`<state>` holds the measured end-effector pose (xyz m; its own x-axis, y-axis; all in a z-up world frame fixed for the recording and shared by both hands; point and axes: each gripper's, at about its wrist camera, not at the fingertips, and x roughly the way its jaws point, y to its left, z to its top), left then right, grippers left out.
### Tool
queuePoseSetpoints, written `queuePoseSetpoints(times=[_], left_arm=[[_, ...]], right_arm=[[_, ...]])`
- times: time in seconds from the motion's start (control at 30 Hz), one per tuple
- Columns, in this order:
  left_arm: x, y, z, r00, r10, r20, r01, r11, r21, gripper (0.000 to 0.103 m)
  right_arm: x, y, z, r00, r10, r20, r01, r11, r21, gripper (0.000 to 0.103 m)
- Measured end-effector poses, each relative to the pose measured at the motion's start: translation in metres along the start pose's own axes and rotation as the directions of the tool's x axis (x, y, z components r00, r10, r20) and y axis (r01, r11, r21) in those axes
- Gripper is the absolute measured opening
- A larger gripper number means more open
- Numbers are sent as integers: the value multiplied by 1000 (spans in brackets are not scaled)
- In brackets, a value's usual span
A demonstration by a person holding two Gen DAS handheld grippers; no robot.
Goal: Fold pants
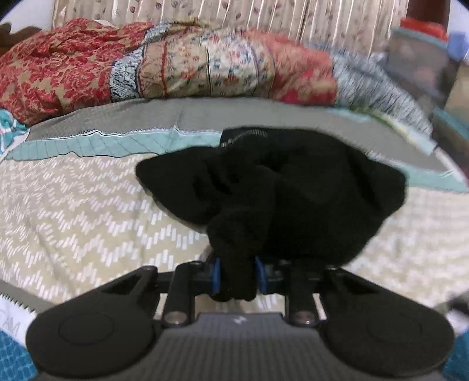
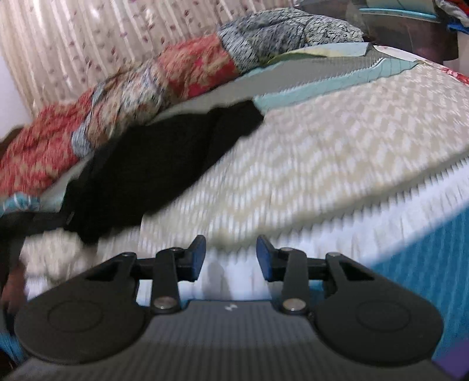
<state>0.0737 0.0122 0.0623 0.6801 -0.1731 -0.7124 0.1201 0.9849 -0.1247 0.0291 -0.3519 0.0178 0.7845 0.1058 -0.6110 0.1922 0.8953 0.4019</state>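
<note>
Black pants [image 1: 293, 187] lie bunched on a beige zigzag-patterned bedspread [image 1: 73, 205], with a metal zipper showing at their far edge. My left gripper [image 1: 237, 275] is shut on a bundle of the black cloth, which fills the gap between its blue pads [image 1: 216, 272] and drapes forward from them. In the right wrist view the same pants [image 2: 152, 164] stretch across the left side of the bed. My right gripper [image 2: 231, 258] is open over the bedspread [image 2: 337, 152], to the right of the pants, with nothing between its blue pads [image 2: 265, 258].
A rolled patchwork quilt [image 1: 176, 67] in red and floral cloth lies along the far side of the bed, in front of a pleated curtain [image 1: 293, 17]. A teal sheet edge [image 2: 425, 263] runs along the near right. Part of a hand [image 2: 11, 290] shows at the left edge.
</note>
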Motion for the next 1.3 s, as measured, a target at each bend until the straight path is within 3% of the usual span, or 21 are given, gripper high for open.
queuePoseSetpoints(times=[0.17,0.23,0.33,0.4,0.5,0.63,0.77,0.8,0.83,0.87,0.9,1.0,1.1,1.2,1.3], left_arm=[[-94,62,-14,999,-17,46,23,991,-132,20],[-138,90,-21,997,22,67,-9,983,-185,20],[-177,121,-34,989,138,51,-122,962,-244,20],[-185,136,-46,986,168,14,-158,946,-282,20],[-174,141,-59,987,152,-52,-160,930,-330,20],[-165,133,-55,984,168,-52,-175,934,-311,20],[-173,136,-65,985,170,-41,-175,933,-314,20],[-174,137,-65,984,170,-43,-175,931,-320,20],[-173,137,-66,985,168,-42,-172,931,-321,20],[-174,138,-68,985,166,-39,-170,932,-320,20],[-174,137,-68,986,166,-35,-169,933,-317,20],[-170,135,-68,987,154,-34,-157,939,-306,20],[-163,137,-68,995,98,-30,-102,944,-315,20],[-157,130,-67,1000,-24,-5,22,946,-324,21],[-149,109,-67,995,-94,-17,86,960,-266,22]], right_arm=[[33,-1,64,998,-8,70,8,1000,-3,42],[41,3,80,995,3,95,-3,1000,0,43],[54,18,96,992,40,123,-39,999,-16,51],[70,34,101,992,60,115,-53,996,-65,54],[106,61,105,993,102,57,-93,985,-142,61],[159,95,109,995,94,-26,-97,983,-158,61],[198,137,117,994,72,-77,-92,950,-300,64],[209,145,117,994,46,-95,-75,940,-333,56],[222,151,118,990,6,-138,-56,932,-357,38],[226,148,119,985,-28,-169,-35,933,-359,11],[227,143,125,984,-45,-175,-18,940,-341,8],[182,109,161,999,44,-1,-44,986,-161,7],[112,46,194,985,50,168,-56,998,33,7],[40,-19,199,950,-60,307,25,993,117,8],[-17,-74,175,931,-173,322,120,977,178,8]])
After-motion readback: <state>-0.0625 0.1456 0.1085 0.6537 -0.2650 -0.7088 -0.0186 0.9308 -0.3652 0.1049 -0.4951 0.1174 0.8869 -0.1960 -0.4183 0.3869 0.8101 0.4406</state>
